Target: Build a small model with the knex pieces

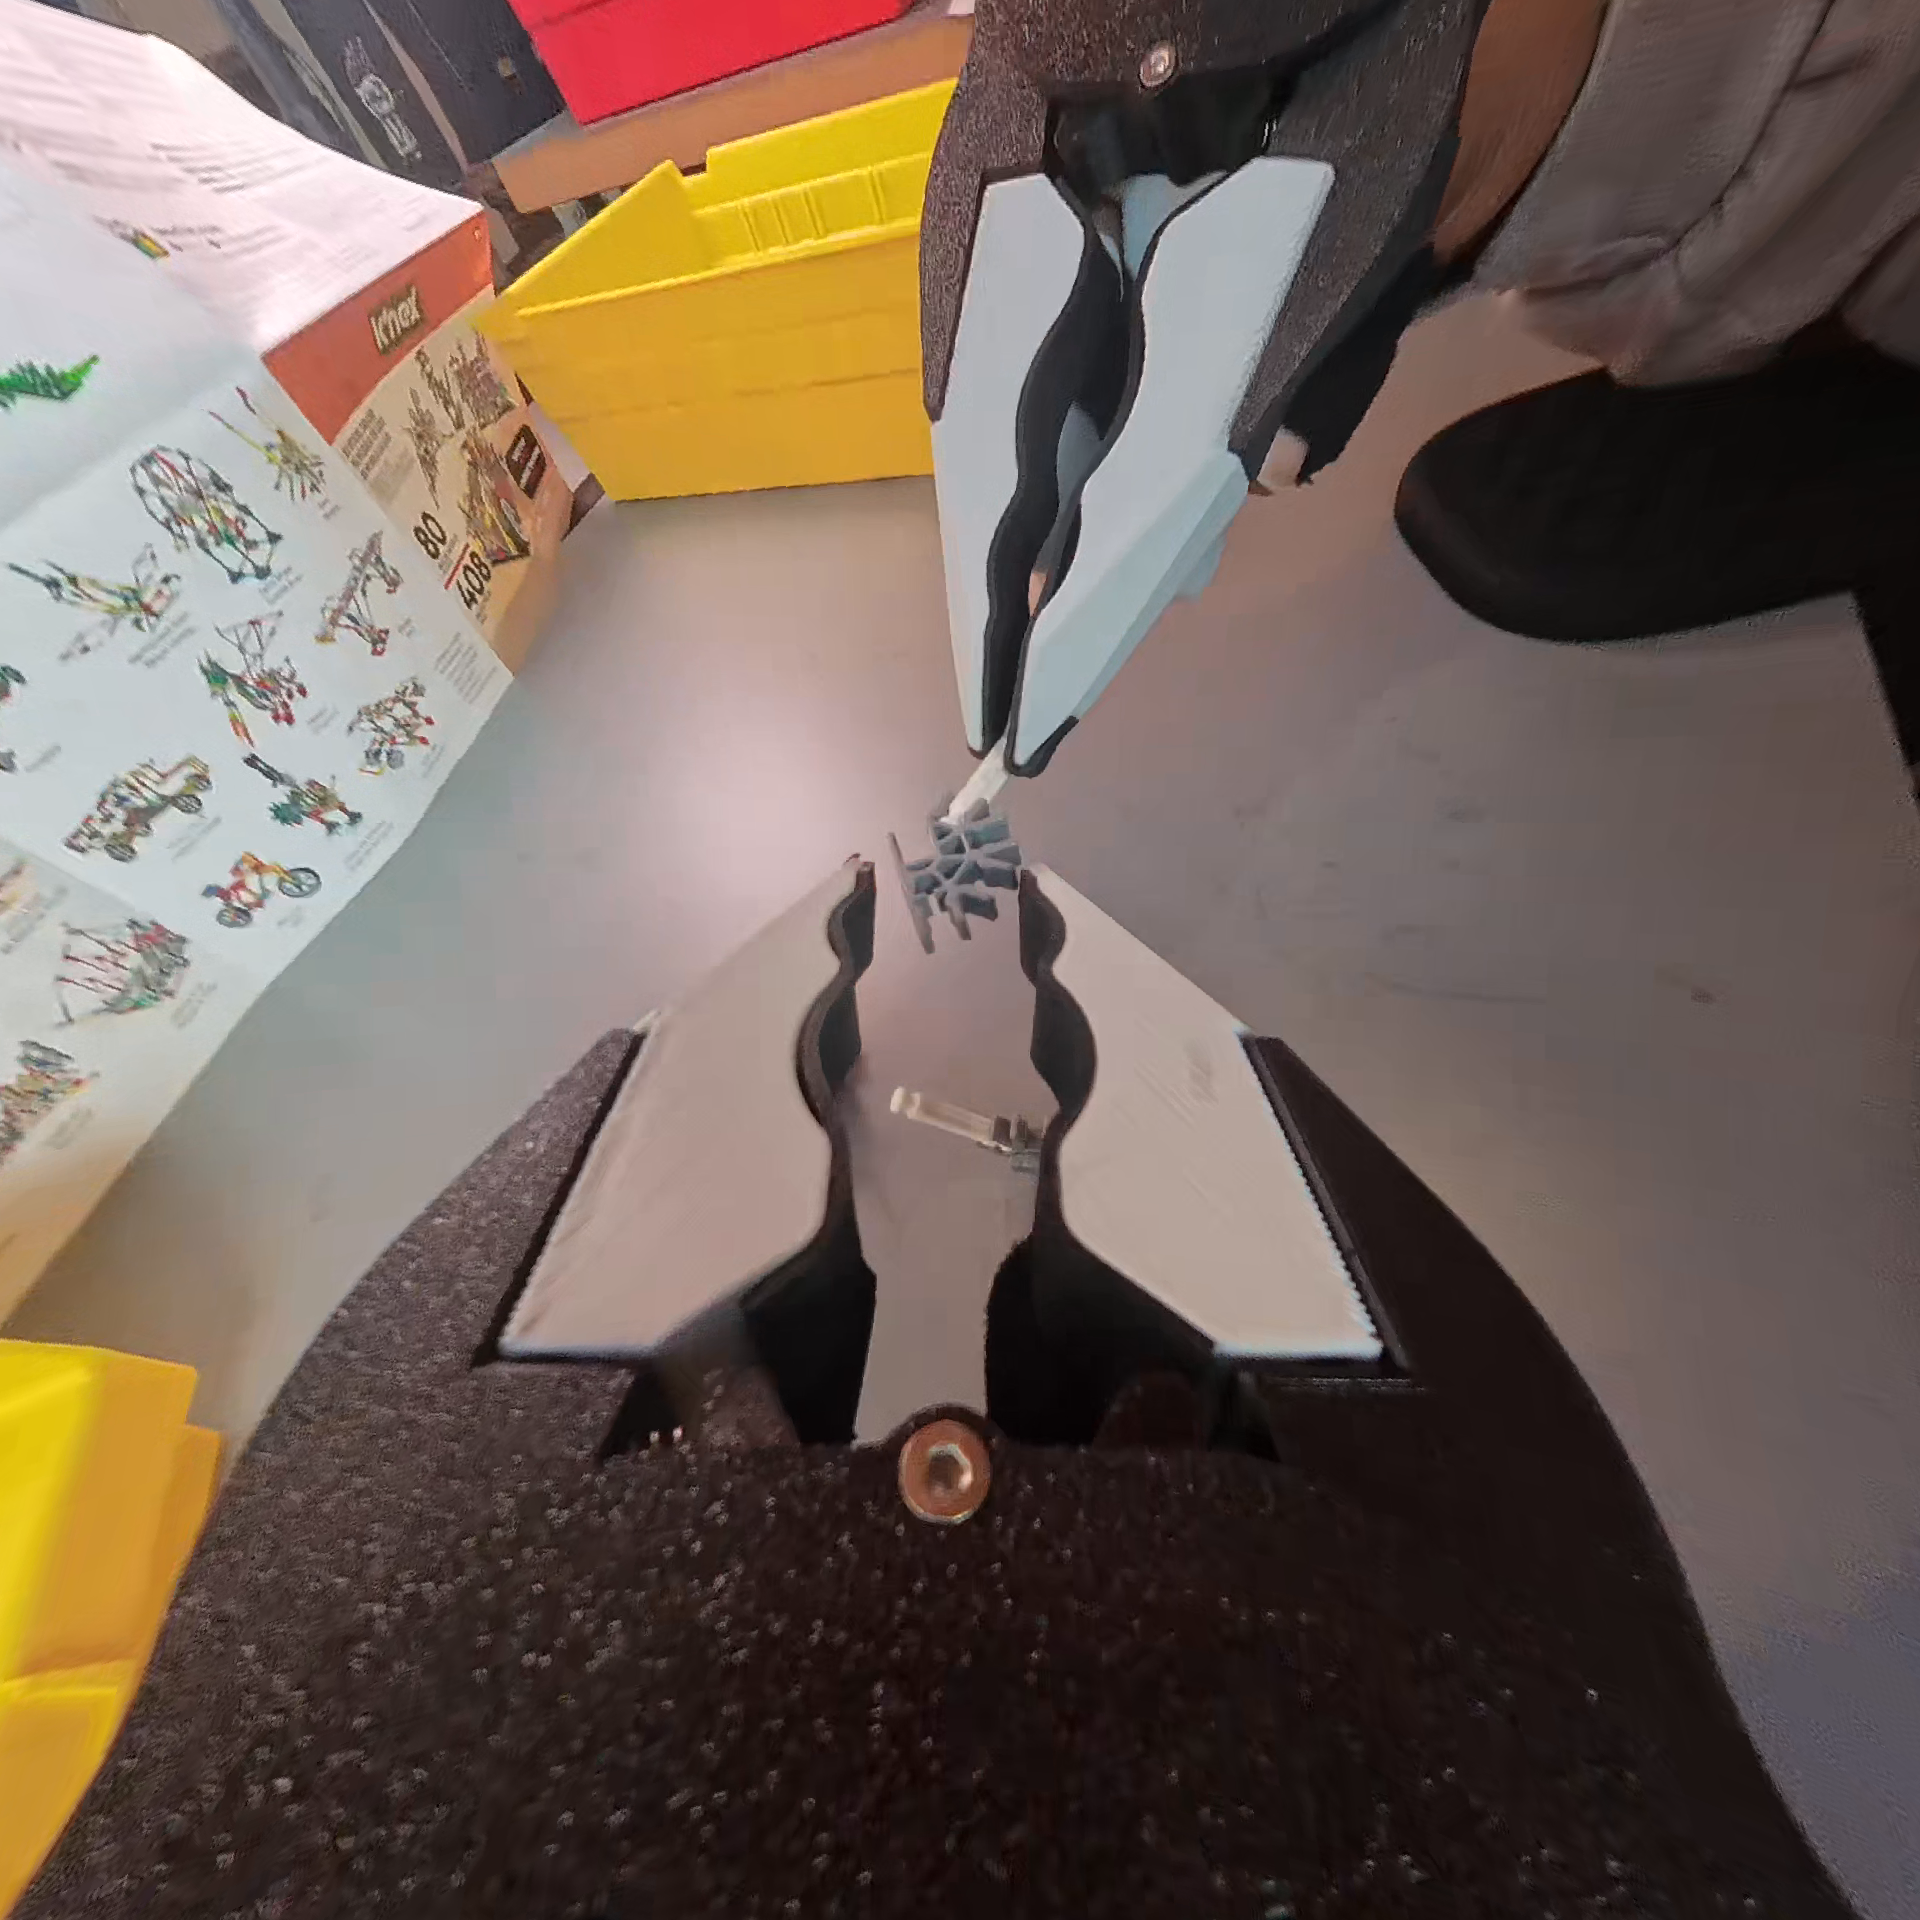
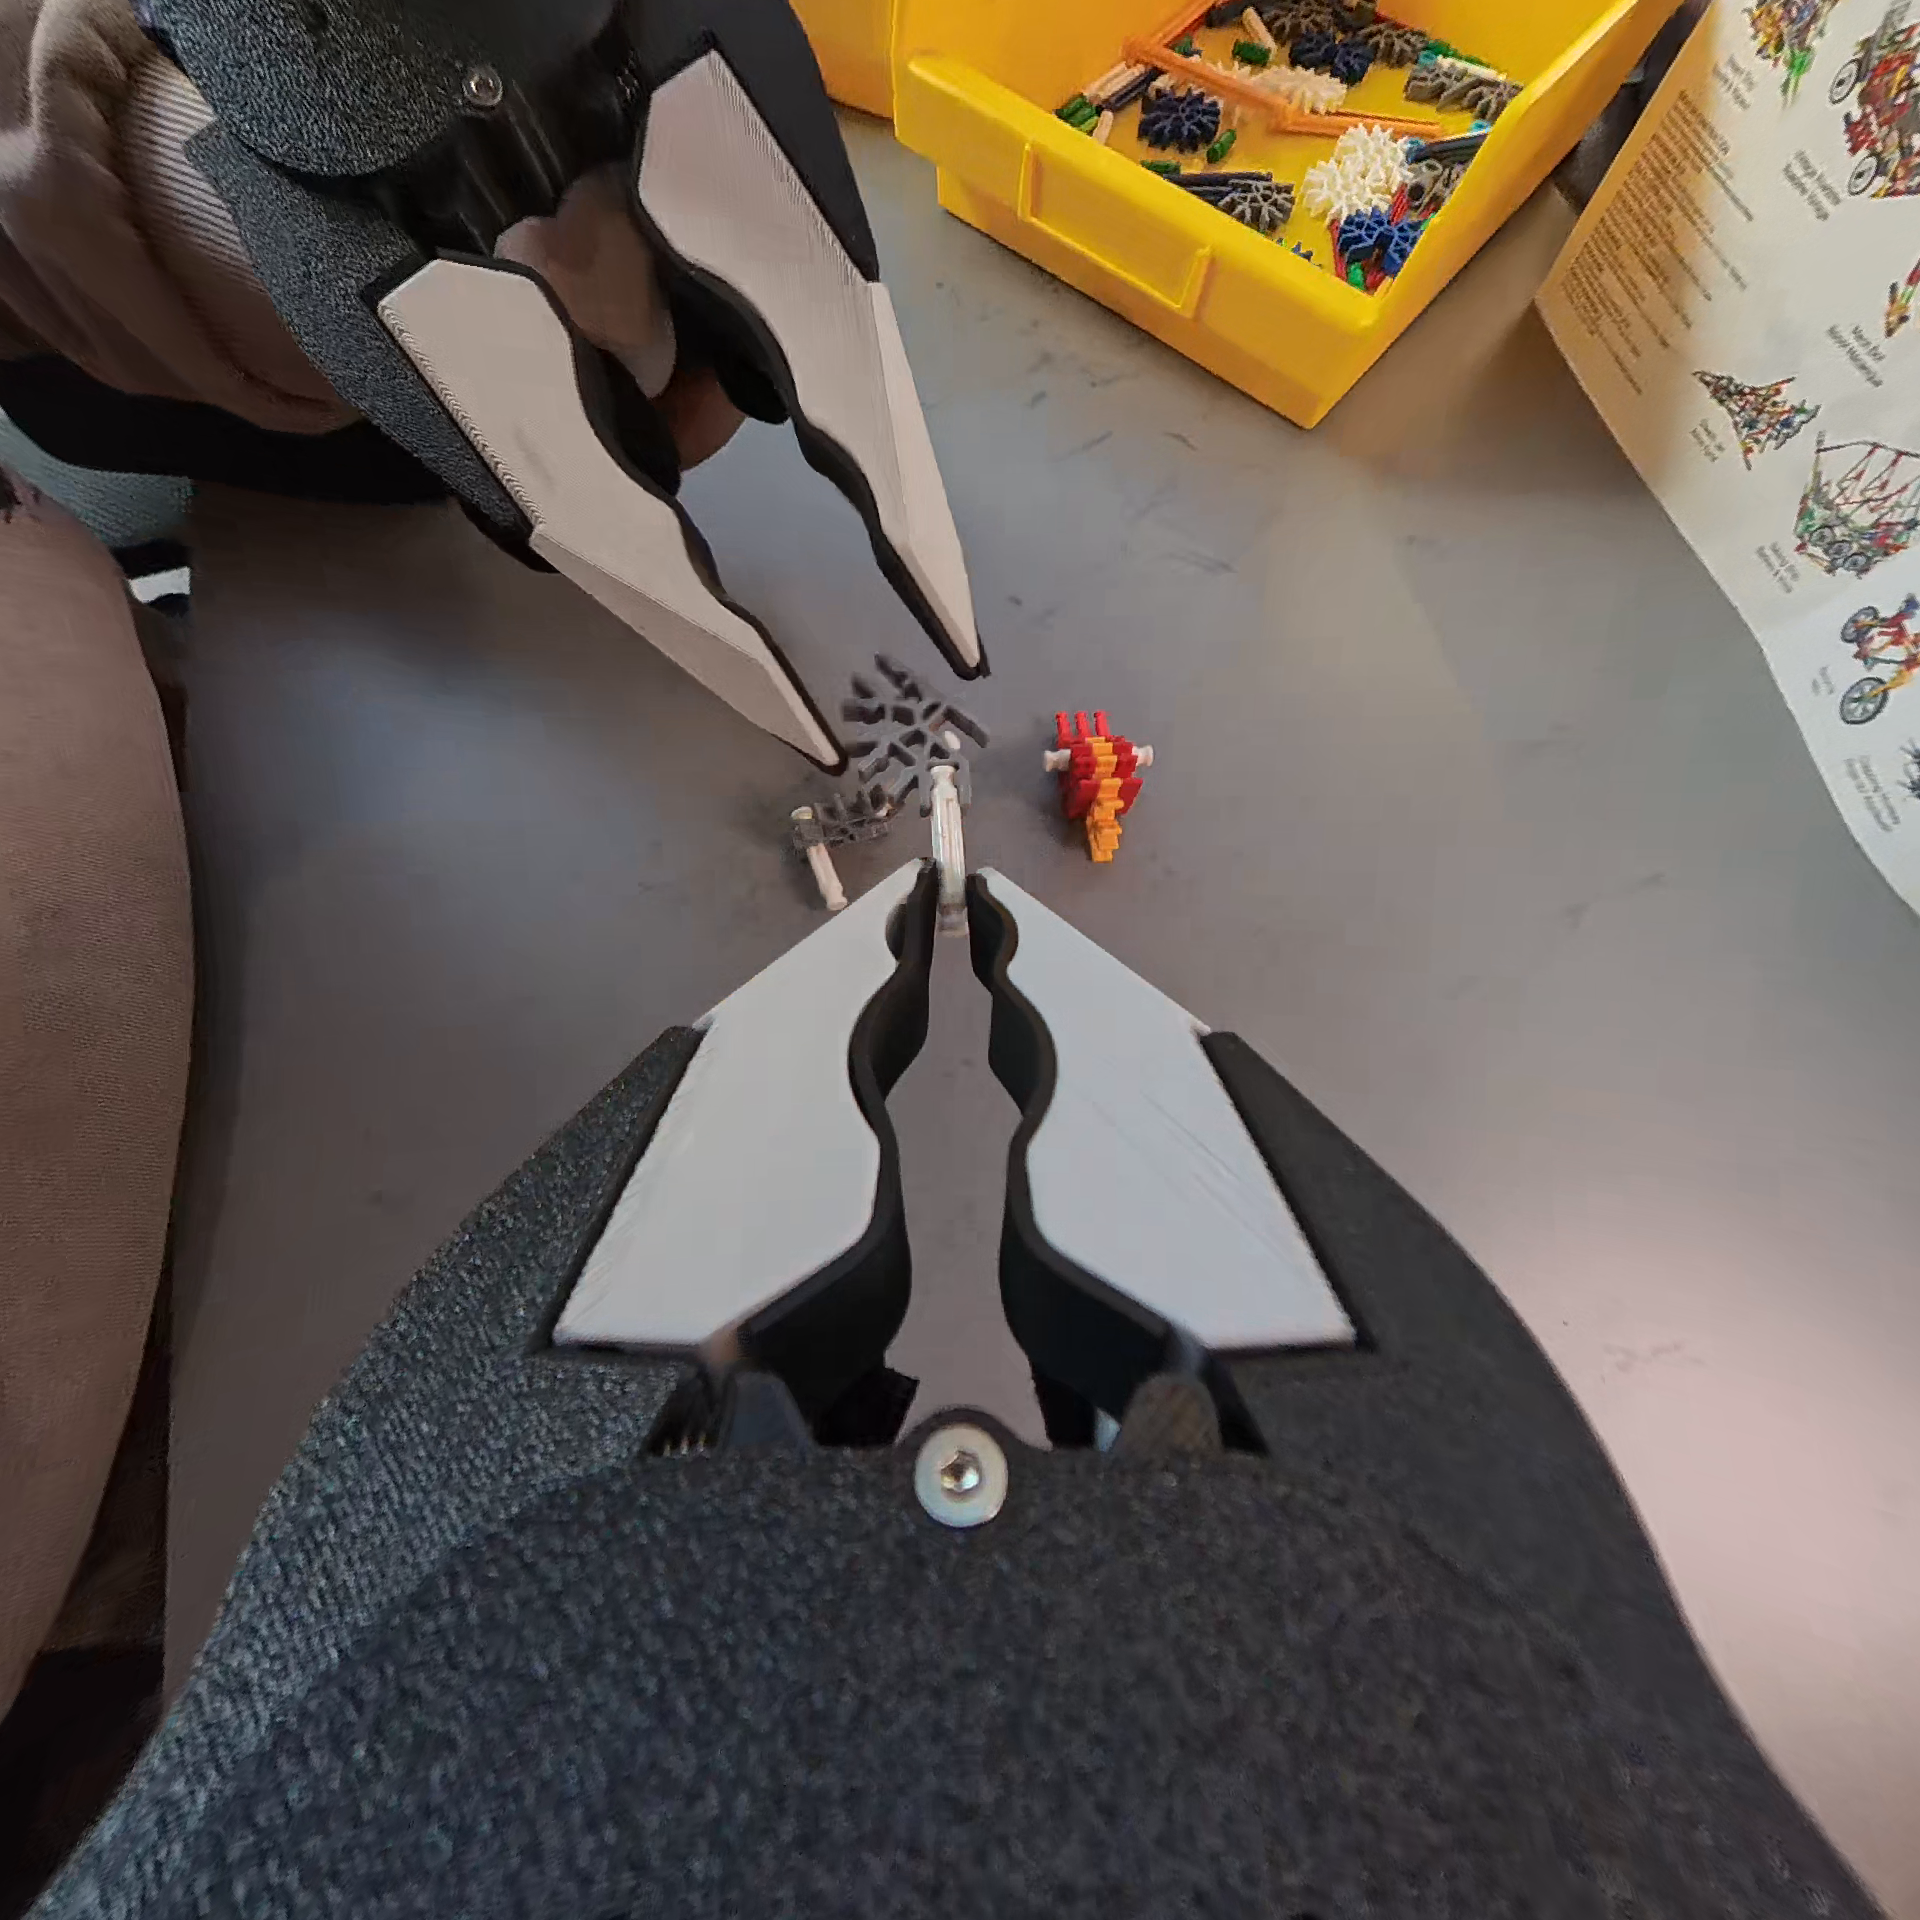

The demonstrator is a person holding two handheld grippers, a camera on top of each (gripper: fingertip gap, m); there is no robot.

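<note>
My left gripper point(image 1: 943, 881) is open, its fingertips on either side of a grey snowflake-shaped connector point(image 1: 961, 873). One tip touches it; whether the other does is unclear. My right gripper point(image 2: 948, 878) is shut on a short white rod point(image 2: 948, 831), whose far end meets the connector point(image 2: 909, 738). In the left wrist view the right gripper point(image 1: 1003, 758) comes down from above with the rod point(image 1: 982, 795). In the right wrist view the left gripper point(image 2: 904, 717) reaches in from the upper left. A second grey connector with a white rod point(image 2: 842, 821) lies on the grey table point(image 2: 1351, 935).
A small red, orange and yellow stack of pieces point(image 2: 1096, 779) lies just right of the rod. A yellow bin point(image 2: 1122, 270) holding several loose pieces stands behind. A printed sheet of model pictures point(image 2: 1787, 436) and a box point(image 1: 436, 436) lie at the side. A sleeve point(image 1: 1714, 187) is nearby. Less than 4 cm separates the two grippers' tips.
</note>
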